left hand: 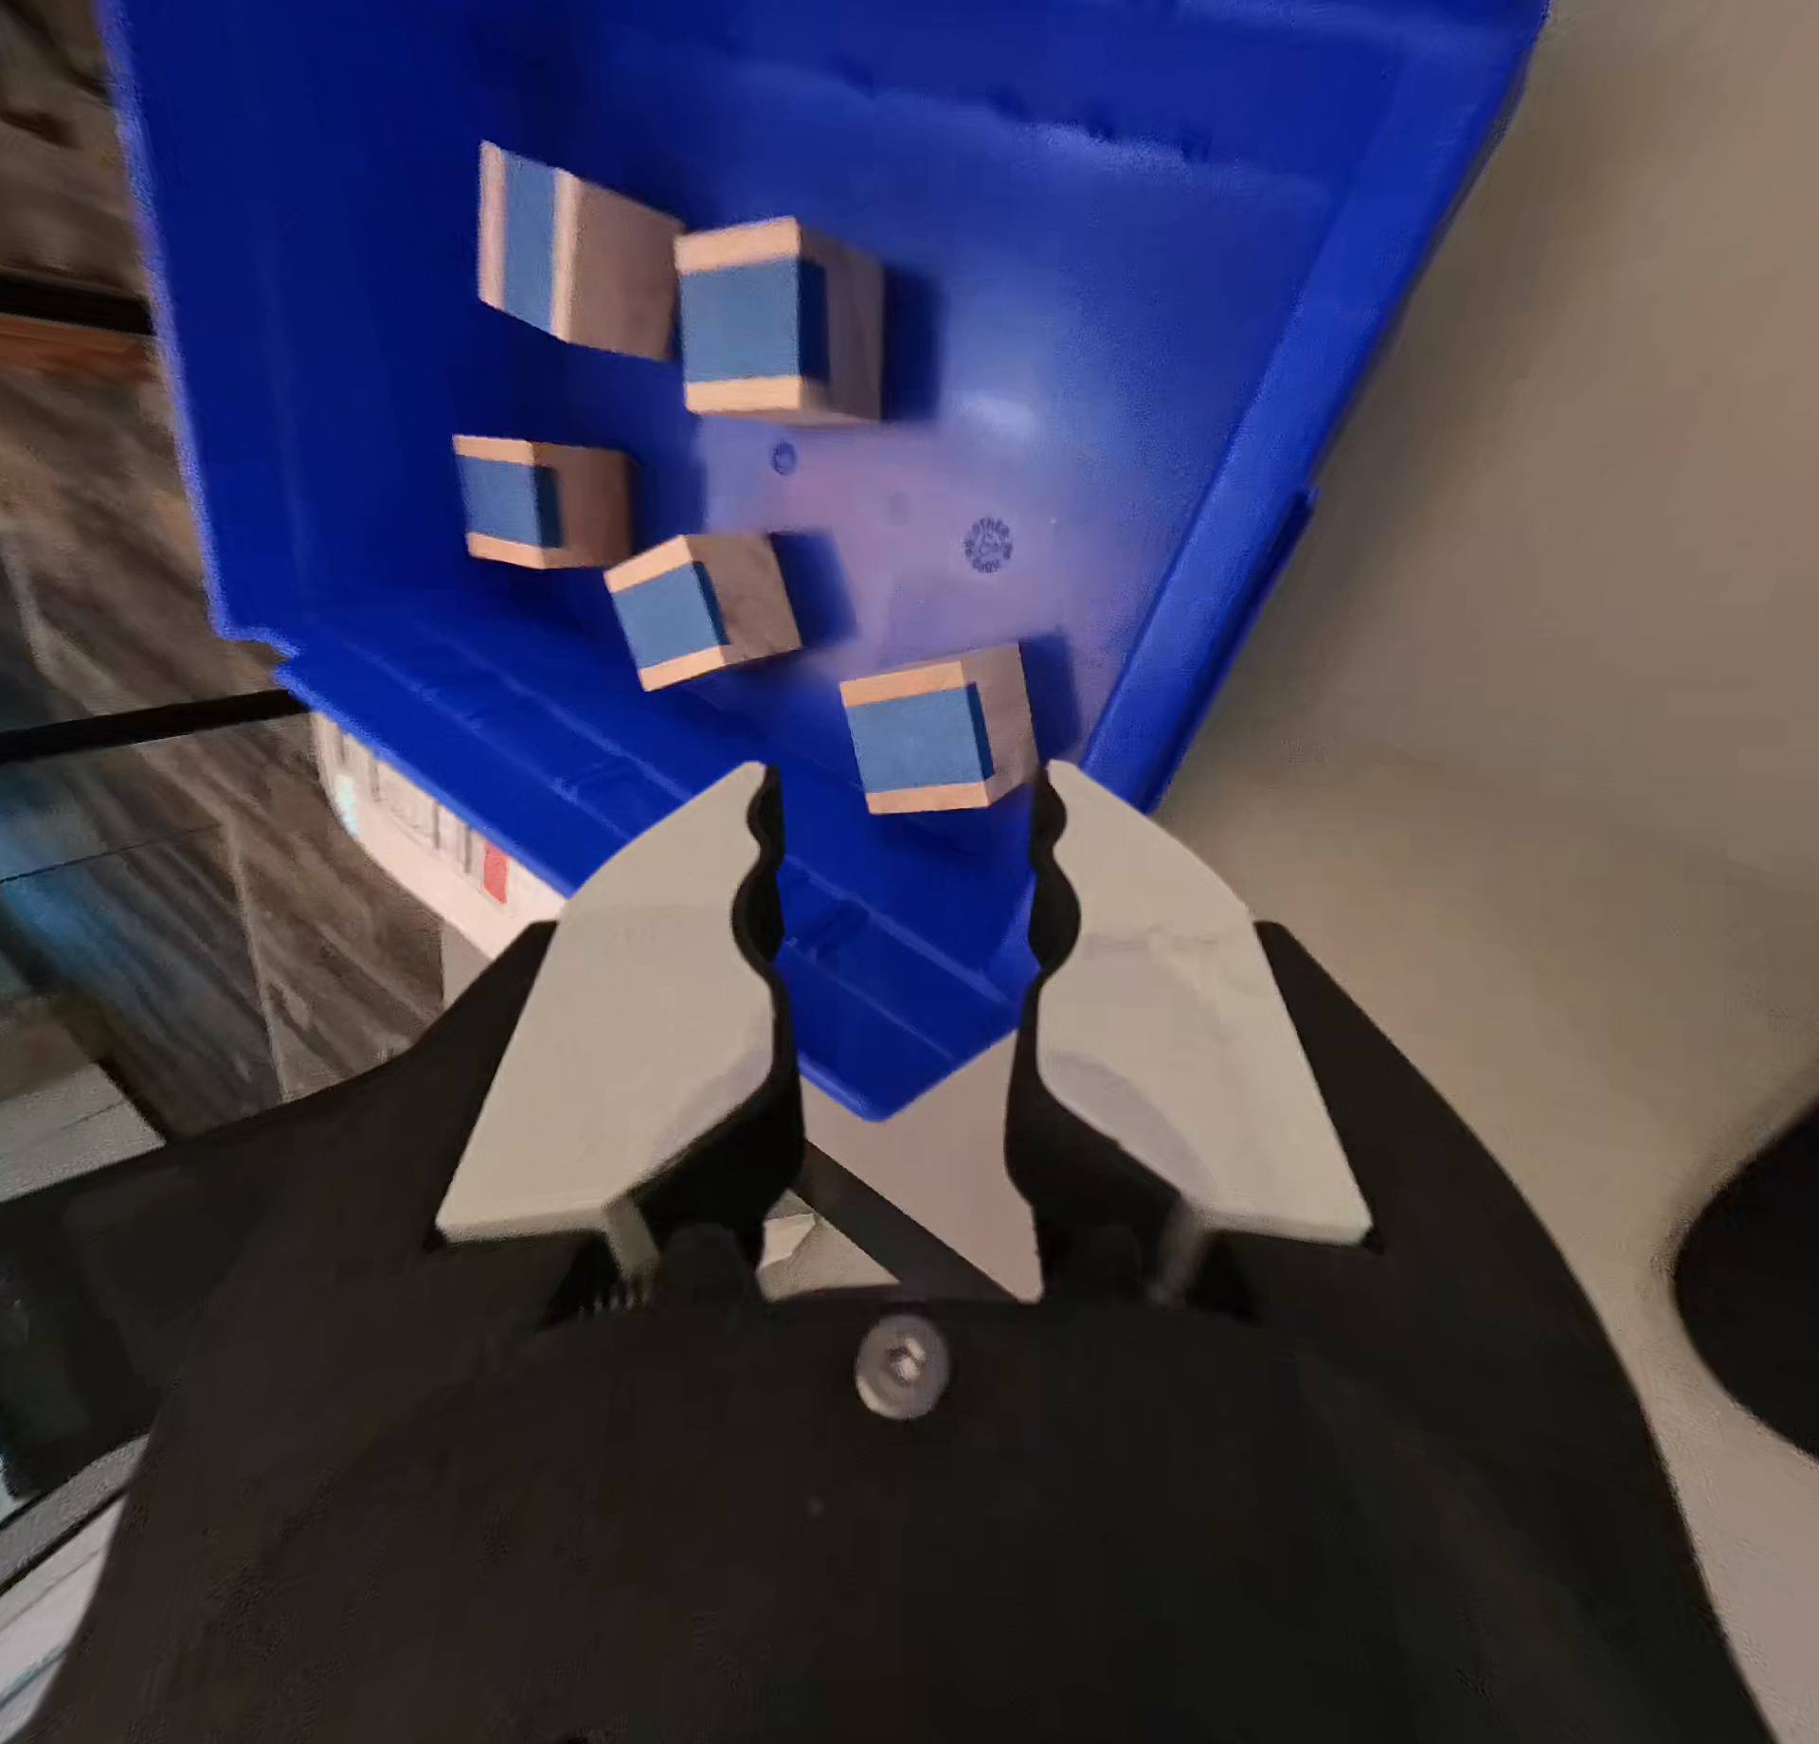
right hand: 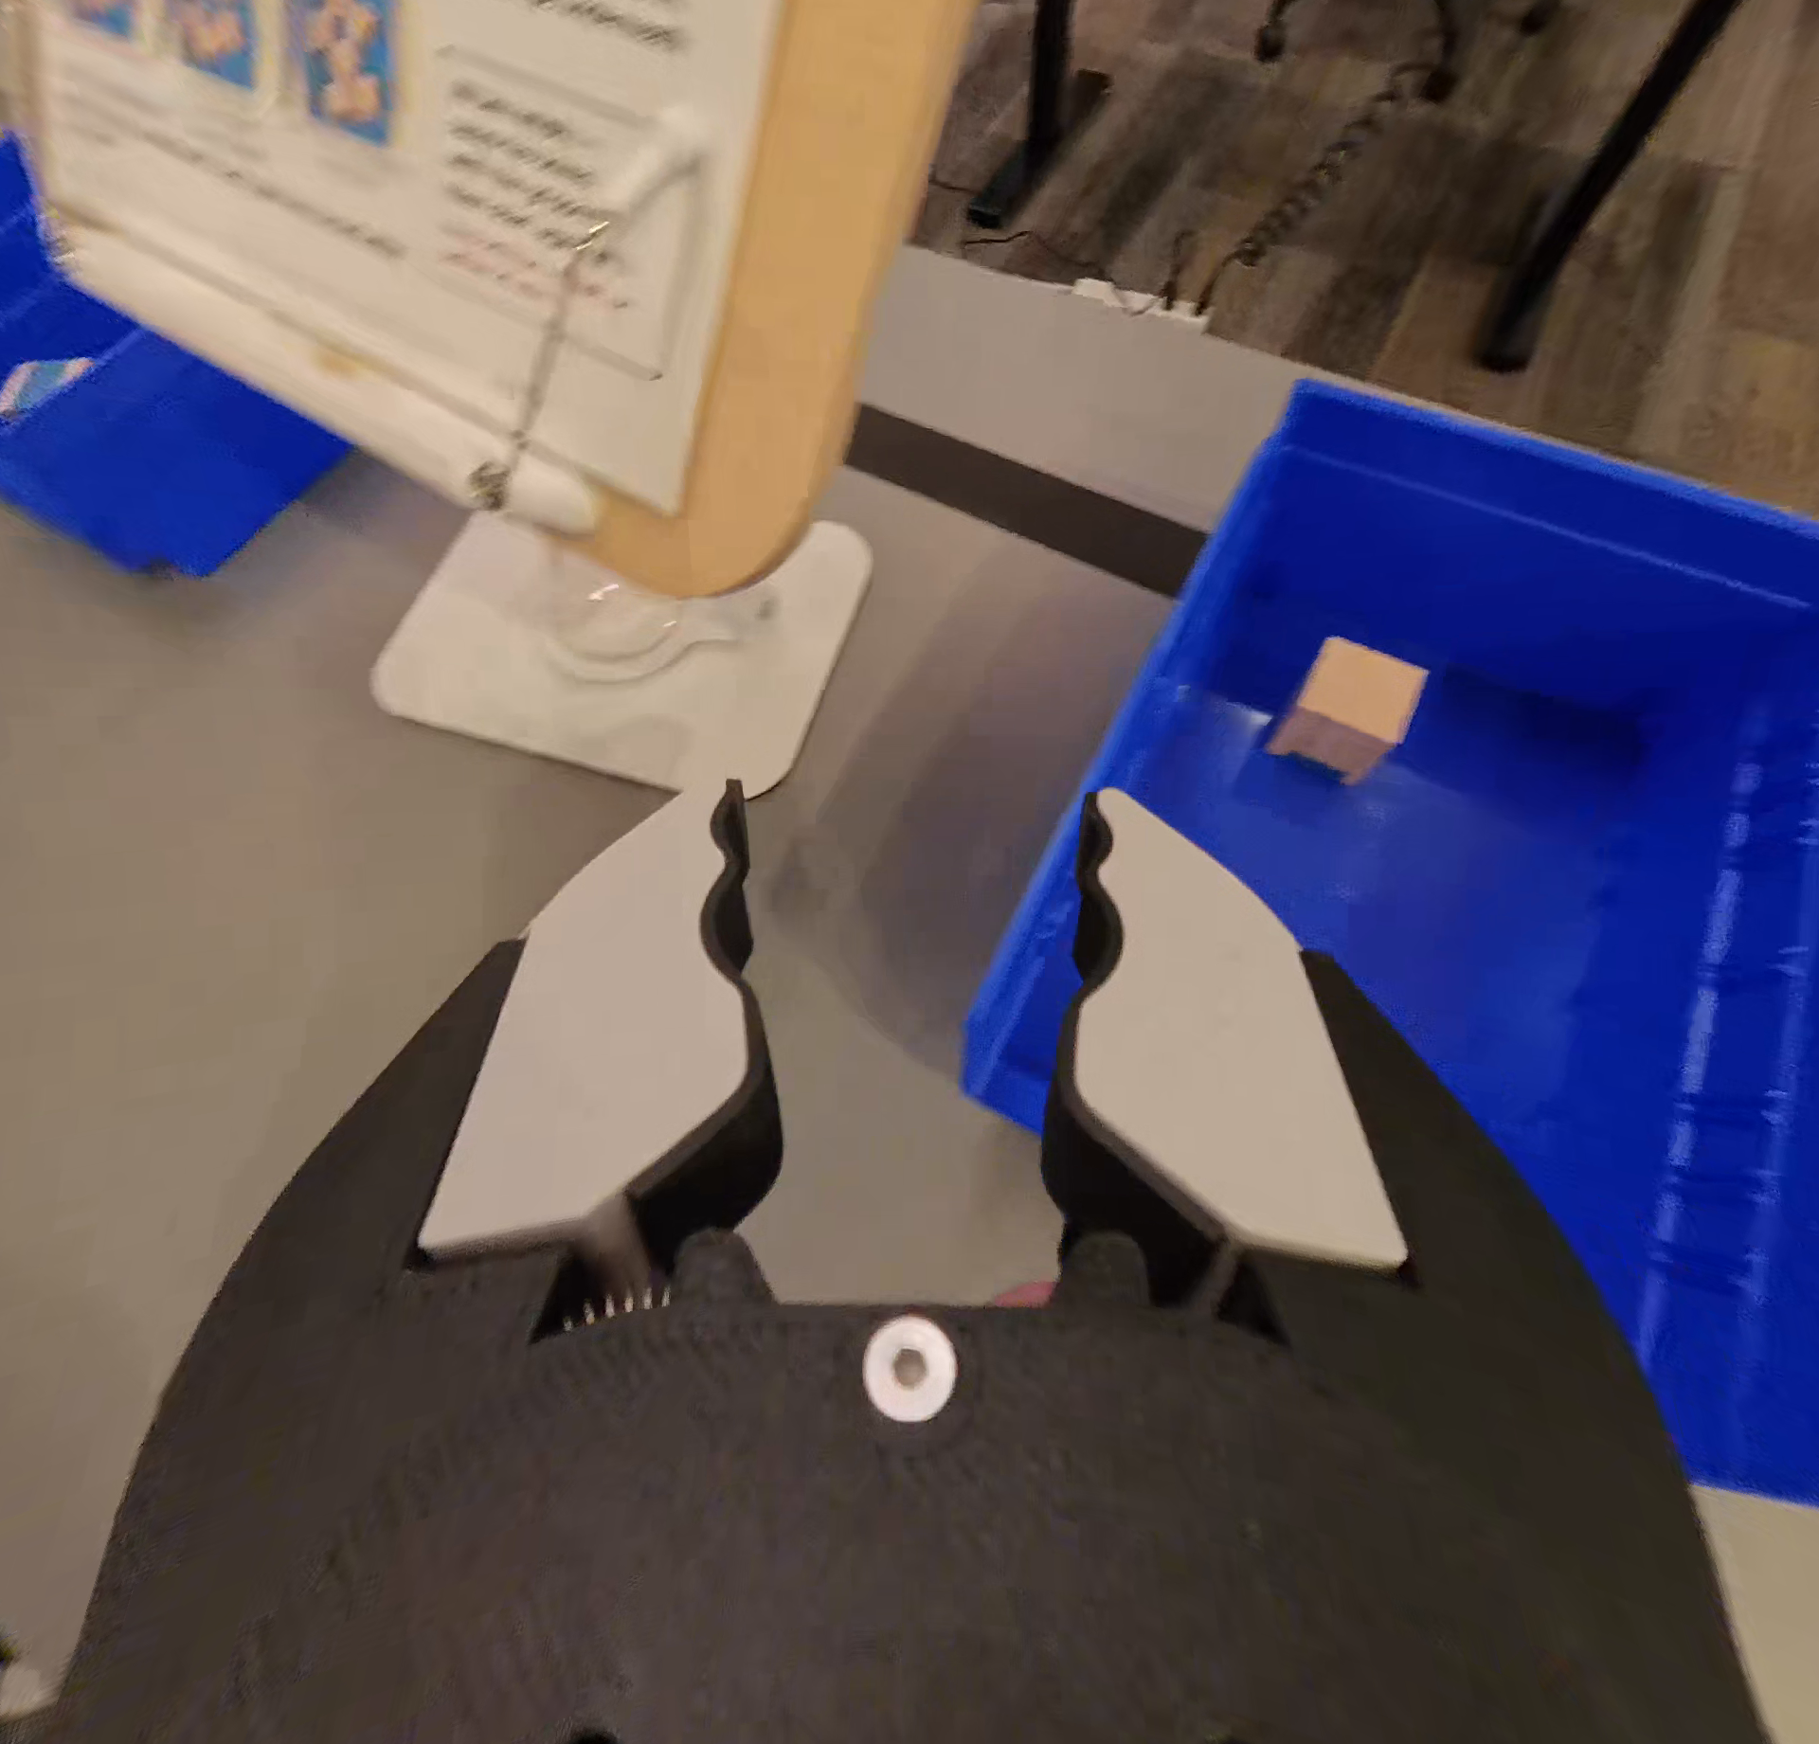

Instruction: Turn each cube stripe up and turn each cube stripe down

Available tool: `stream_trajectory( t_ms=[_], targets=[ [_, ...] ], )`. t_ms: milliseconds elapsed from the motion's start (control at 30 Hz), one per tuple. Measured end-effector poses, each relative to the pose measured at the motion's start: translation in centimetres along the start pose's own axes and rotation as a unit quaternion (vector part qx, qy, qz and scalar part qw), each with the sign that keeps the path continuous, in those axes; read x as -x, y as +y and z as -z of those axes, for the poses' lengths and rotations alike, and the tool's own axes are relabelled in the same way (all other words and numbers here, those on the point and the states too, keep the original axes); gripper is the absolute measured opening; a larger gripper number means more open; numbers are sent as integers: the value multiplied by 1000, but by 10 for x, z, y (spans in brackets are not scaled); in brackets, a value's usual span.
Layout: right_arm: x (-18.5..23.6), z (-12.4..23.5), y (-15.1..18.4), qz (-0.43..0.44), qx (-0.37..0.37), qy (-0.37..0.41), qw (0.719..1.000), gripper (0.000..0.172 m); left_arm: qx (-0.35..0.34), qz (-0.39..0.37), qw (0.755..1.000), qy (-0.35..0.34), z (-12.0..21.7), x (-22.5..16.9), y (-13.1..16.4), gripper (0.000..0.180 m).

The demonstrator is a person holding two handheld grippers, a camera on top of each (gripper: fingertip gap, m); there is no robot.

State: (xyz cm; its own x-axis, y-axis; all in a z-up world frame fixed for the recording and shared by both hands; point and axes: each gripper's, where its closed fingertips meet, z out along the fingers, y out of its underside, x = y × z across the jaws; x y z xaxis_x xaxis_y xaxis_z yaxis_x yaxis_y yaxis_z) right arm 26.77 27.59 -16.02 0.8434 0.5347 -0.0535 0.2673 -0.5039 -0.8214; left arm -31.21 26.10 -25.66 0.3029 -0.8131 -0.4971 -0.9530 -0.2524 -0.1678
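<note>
Clearly both sets of jaws stand parted with nothing between them. The left gripper [left hand: 906,791] hangs over a blue bin [left hand: 1230,673] that holds five wooden cubes, each banded with blue tape. They lie scattered apart across the bin floor, probably so that jaws can close on any one without bumping its neighbour. The nearest cube [left hand: 935,727] sits just beyond the fingertips, close to the right-hand finger, but neither pad presses on it; its taped face looks toward the camera. The other four [left hand: 758,319], [left hand: 566,250], [left hand: 536,501], [left hand: 699,609] sit farther in, and each shows tape on the face toward the camera. This gripper looks steeply down into the bin, tilted, and is lined up roughly with the nearest cube, which I judge the likely next pick.

The right gripper [right hand: 910,801] is held above the grey table [right hand: 246,909], beside the near corner of a second blue bin [right hand: 1476,959]. One cube [right hand: 1353,708] rests alone in that bin with bare wood on top and no tape showing, so its stripe may face down. The gripper points forward and slightly down, toward the white base [right hand: 630,673] of a wood-framed sign stand [right hand: 817,250], well short of the cube.
</note>
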Motion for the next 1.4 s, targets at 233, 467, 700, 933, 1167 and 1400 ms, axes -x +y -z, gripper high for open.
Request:
stream_trajectory(
  t_ms=[233, 467, 700, 933, 1167, 1400],
  targets=[
    [51, -2, 23, 6, 8, -61, 998, 65, 108, 16, 987, 114, -49, 0, 19, 59],
    [82, -4, 22, 30, 7, -90, 995, 64, 185, 45, 967, 170, -78, -11, 30, 47],
    [189, 2, 2, 20, -44, -271, 961, 60, -95, 101, 990, -14, 6, 23, -48, 46],
    [307, -6, -32, -172, -79, -553, 812, 69, -451, 33, 860, -237, 191, -47, -183, 46],
    [359, 1, -42, -252, -94, -646, 715, 83, -506, -16, 811, -294, 221, -122, -248, 45],
    [357, 22, -36, -214, -98, -662, 711, 48, -520, -22, 814, -257, 211, -140, -272, 46]
  ],
)
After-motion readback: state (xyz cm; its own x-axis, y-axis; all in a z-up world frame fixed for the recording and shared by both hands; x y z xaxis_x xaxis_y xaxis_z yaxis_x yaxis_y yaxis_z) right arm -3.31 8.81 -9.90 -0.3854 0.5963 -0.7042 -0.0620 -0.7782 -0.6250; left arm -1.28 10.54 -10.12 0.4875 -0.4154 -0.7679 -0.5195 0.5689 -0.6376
